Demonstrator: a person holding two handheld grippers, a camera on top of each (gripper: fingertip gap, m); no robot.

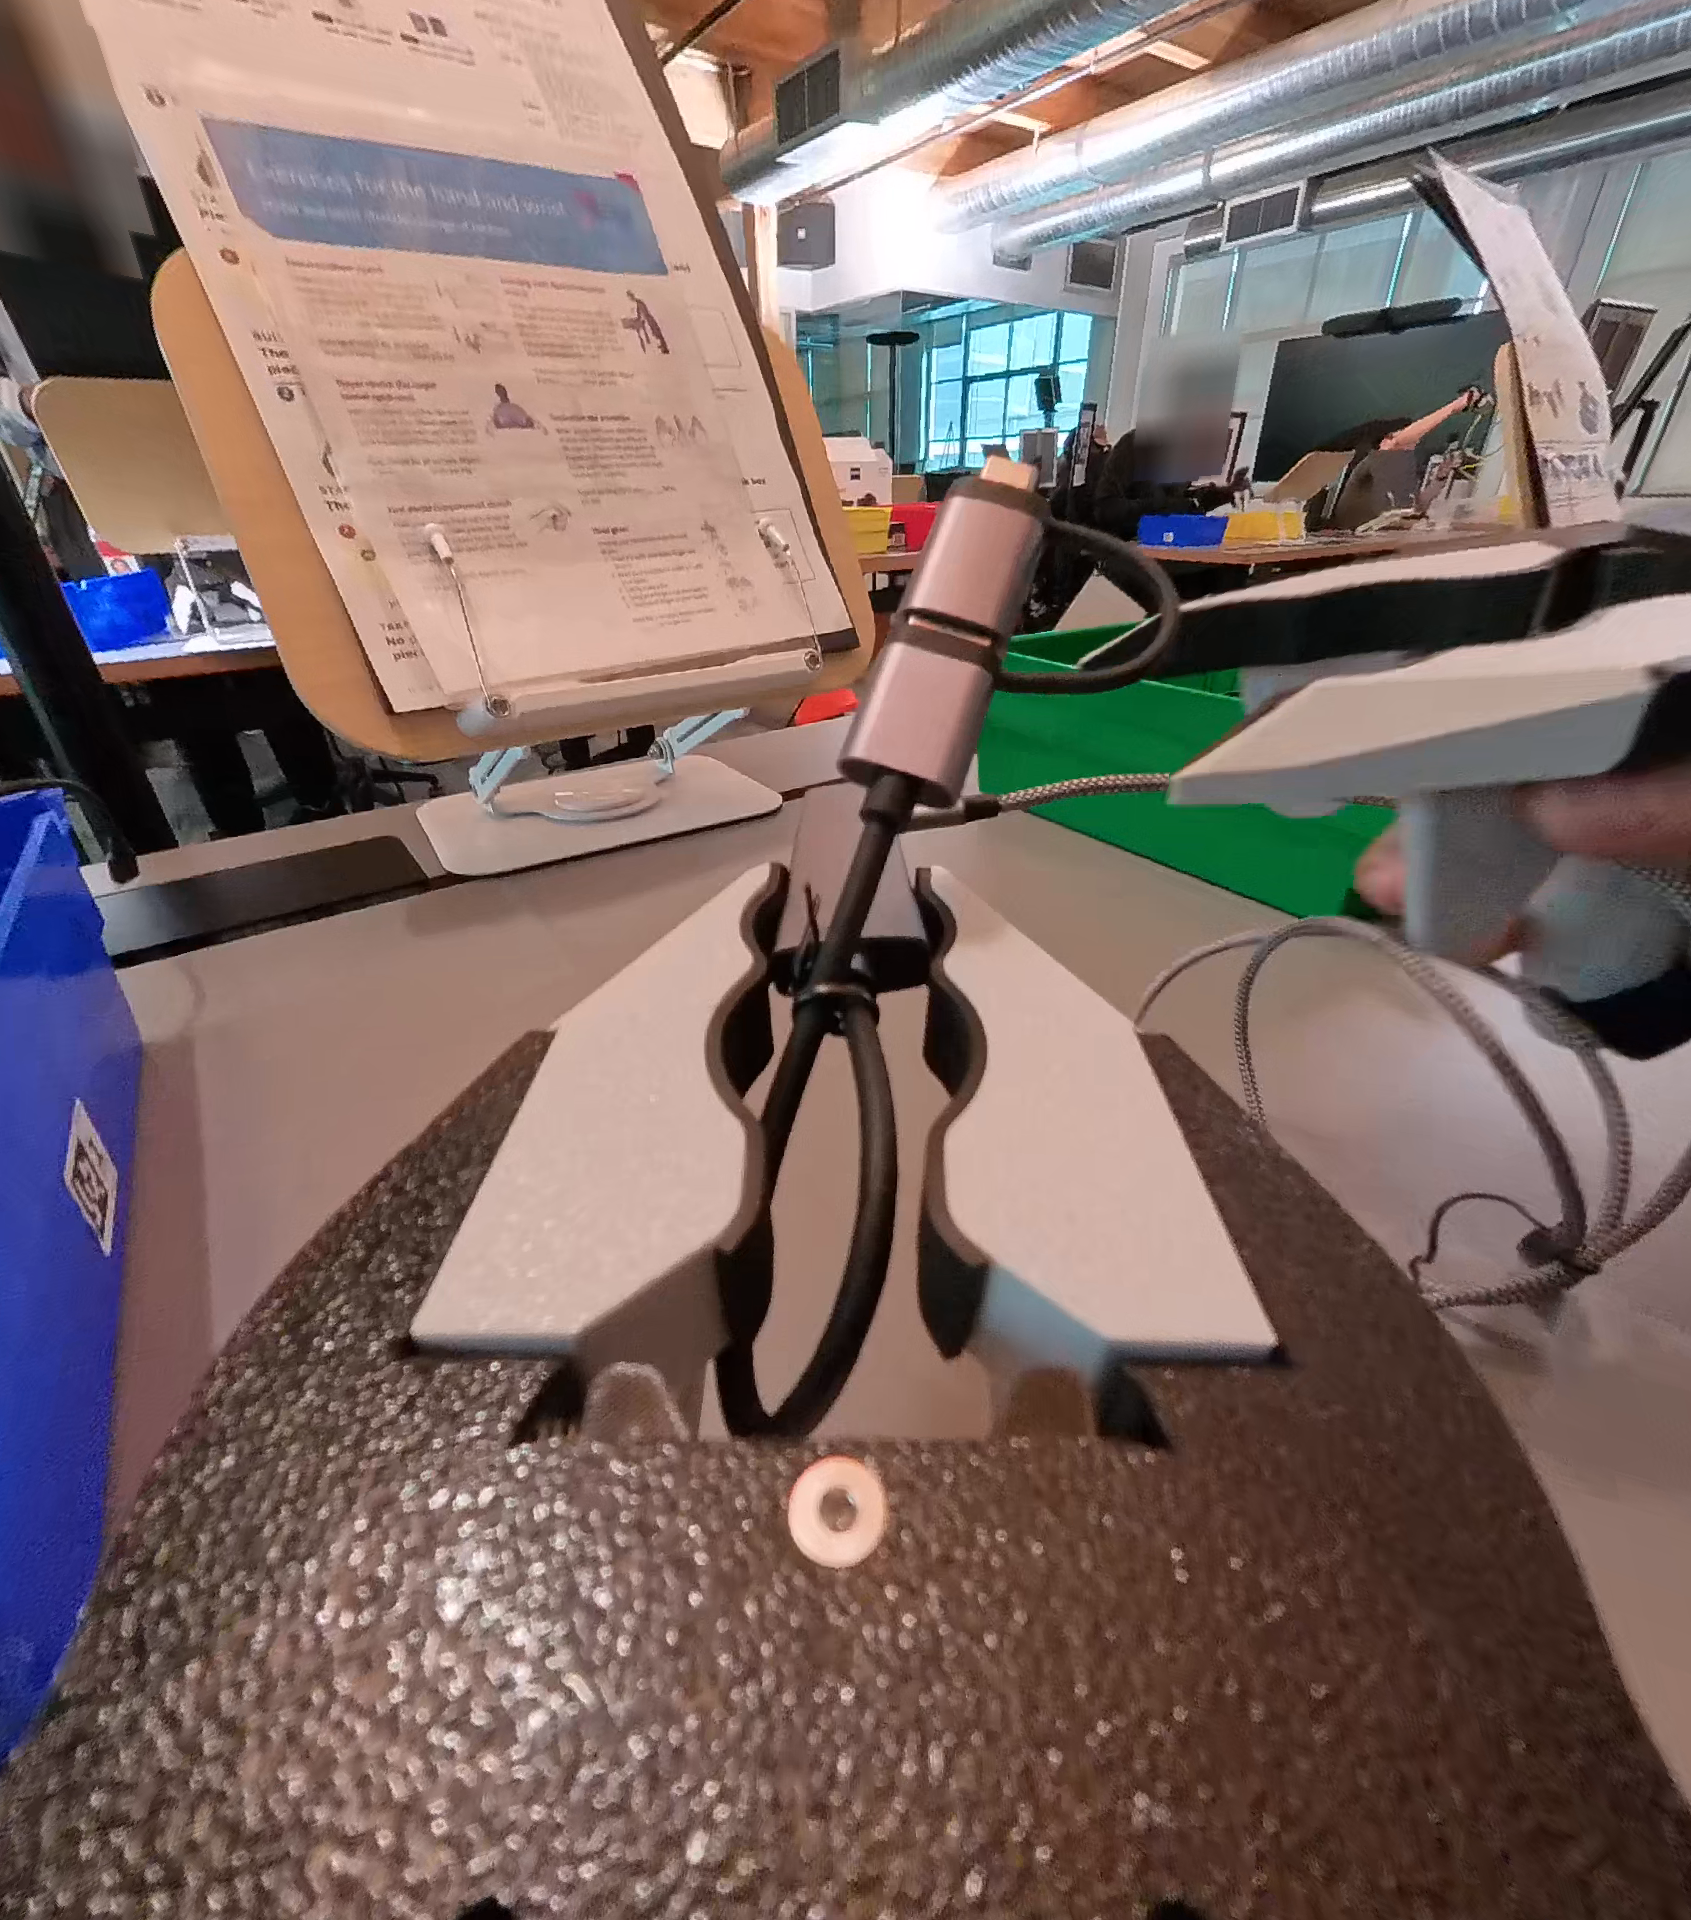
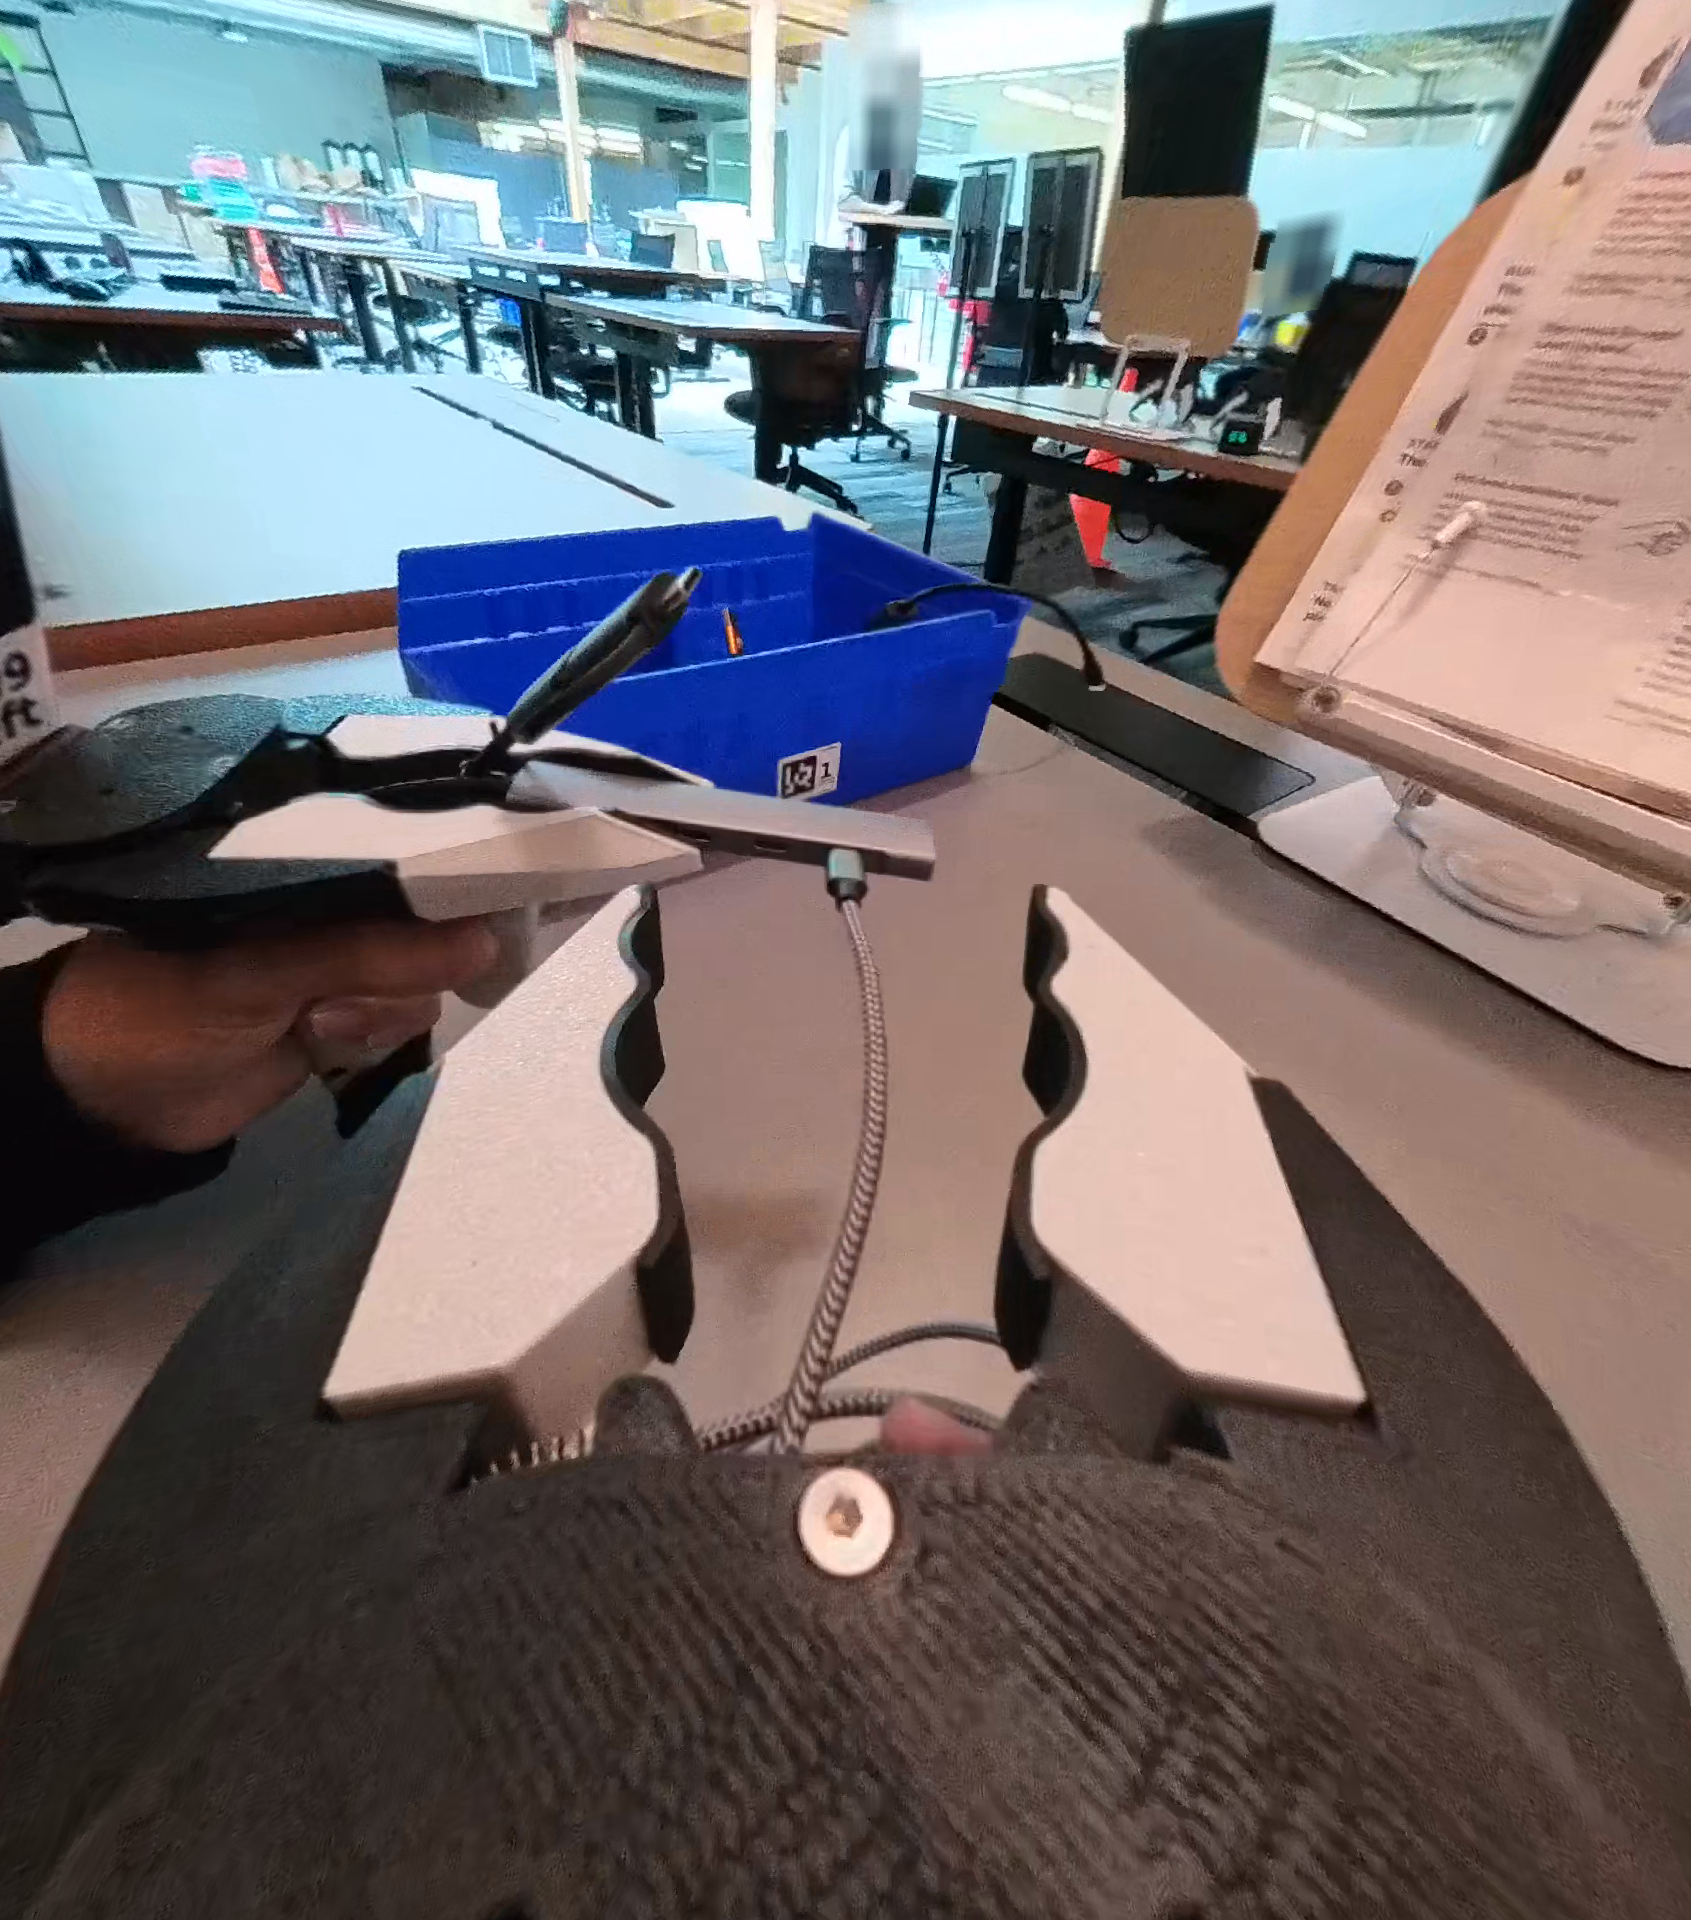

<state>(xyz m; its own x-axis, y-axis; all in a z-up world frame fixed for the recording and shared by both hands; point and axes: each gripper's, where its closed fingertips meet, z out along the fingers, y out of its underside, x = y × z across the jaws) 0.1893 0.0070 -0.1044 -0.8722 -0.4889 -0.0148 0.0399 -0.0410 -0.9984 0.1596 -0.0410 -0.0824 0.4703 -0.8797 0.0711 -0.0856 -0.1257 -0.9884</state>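
Left gripper (image 1: 846,904) jaws clamped on gray hub (image 2: 799,826), its black cord (image 1: 820,1164) looped between jaws. Right gripper (image 2: 841,914) jaws apart, braided cable (image 2: 851,1143) running between them, plugged into hub just ahead. Blue bin (image 2: 716,665) behind hub on surface (image 2: 1184,997).

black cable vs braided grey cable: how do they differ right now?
Black cable is smooth, looped and tied, rising between the left gripper's fingers. Braided grey cable is woven and runs along the table between the open right gripper's fingers. Both join the grey hub.
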